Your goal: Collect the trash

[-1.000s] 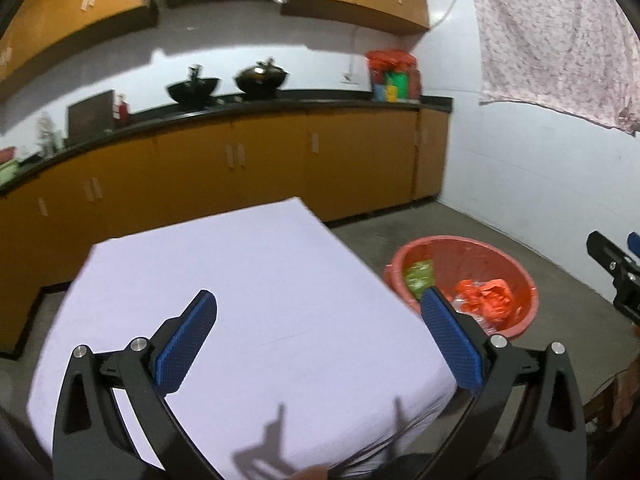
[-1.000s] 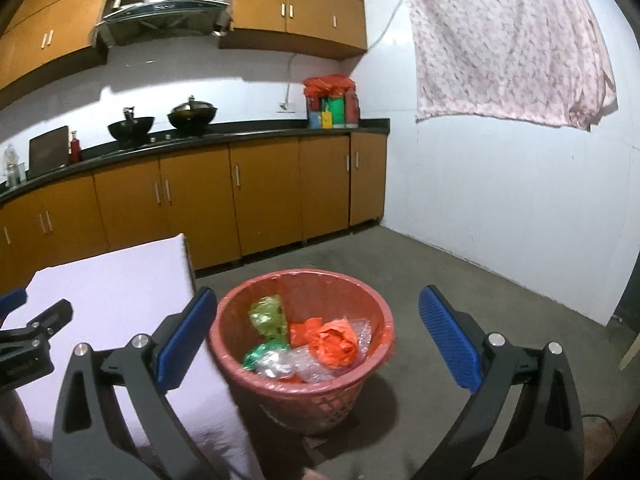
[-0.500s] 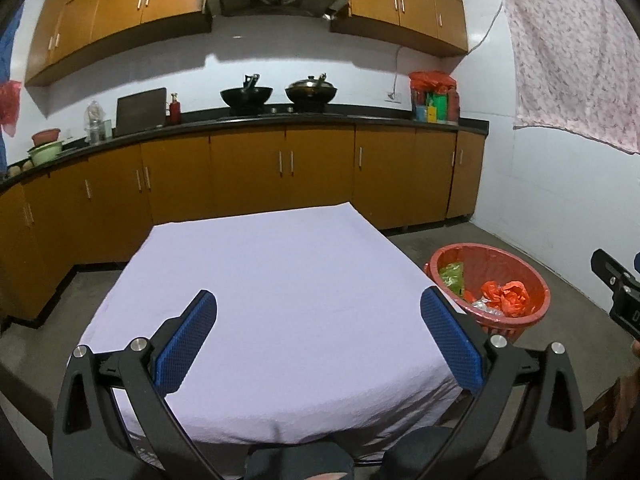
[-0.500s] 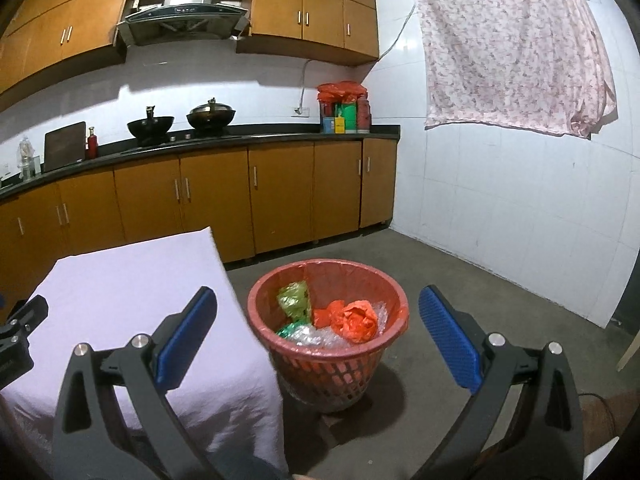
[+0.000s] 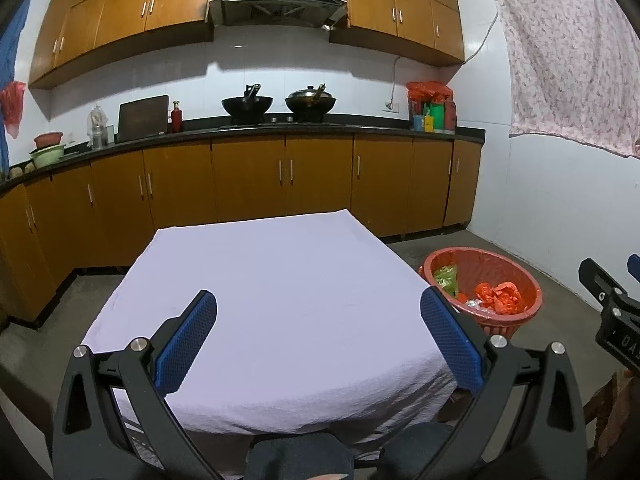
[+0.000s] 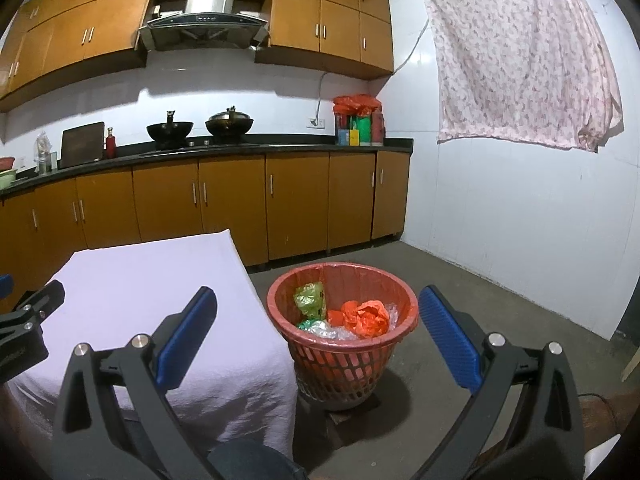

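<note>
A red plastic basket [image 6: 343,350] stands on the floor right of the table and holds crumpled trash: an orange bag [image 6: 366,318], a green wrapper [image 6: 310,300] and clear plastic. It also shows in the left wrist view [image 5: 520,276]. My left gripper [image 5: 318,336] is open and empty, held back over the near edge of the white-clothed table [image 5: 280,280]. My right gripper [image 6: 318,334] is open and empty, held above and in front of the basket.
Orange lower cabinets [image 5: 280,176] with a black counter run along the back wall, carrying two woks [image 5: 280,104] and bottles. A floral cloth [image 6: 520,60] hangs on the right wall. Grey concrete floor [image 6: 500,320] lies around the basket.
Both grippers have pulled back and tilted up, so the table and basket look farther away and more of the kitchen shows. Both stay open and empty.
</note>
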A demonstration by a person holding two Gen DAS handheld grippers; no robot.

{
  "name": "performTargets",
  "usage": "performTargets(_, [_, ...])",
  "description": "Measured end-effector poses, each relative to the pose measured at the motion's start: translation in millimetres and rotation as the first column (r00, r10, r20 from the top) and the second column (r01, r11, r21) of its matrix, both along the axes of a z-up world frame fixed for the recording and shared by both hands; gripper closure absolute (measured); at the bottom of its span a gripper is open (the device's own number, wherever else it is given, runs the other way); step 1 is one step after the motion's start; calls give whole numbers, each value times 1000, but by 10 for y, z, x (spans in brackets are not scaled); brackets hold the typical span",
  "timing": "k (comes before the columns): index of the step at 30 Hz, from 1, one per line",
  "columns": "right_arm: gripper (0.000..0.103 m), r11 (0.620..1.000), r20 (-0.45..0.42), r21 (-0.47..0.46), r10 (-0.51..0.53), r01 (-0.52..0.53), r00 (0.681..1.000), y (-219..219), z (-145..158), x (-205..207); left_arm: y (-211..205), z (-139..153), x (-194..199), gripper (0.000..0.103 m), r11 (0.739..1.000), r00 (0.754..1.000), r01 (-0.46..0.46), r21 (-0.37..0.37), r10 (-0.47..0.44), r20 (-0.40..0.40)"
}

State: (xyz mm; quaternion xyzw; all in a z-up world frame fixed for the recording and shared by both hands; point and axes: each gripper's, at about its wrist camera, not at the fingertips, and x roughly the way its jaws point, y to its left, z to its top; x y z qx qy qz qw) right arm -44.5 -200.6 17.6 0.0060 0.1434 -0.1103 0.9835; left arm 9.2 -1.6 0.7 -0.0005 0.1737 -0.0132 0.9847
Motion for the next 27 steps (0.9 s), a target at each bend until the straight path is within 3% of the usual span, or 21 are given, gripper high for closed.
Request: performTargets(27, [4,1000,7,19,-9,8,1000,24,-21,-80,73,30,-183,2,1000,1000,6,-6,-5,28])
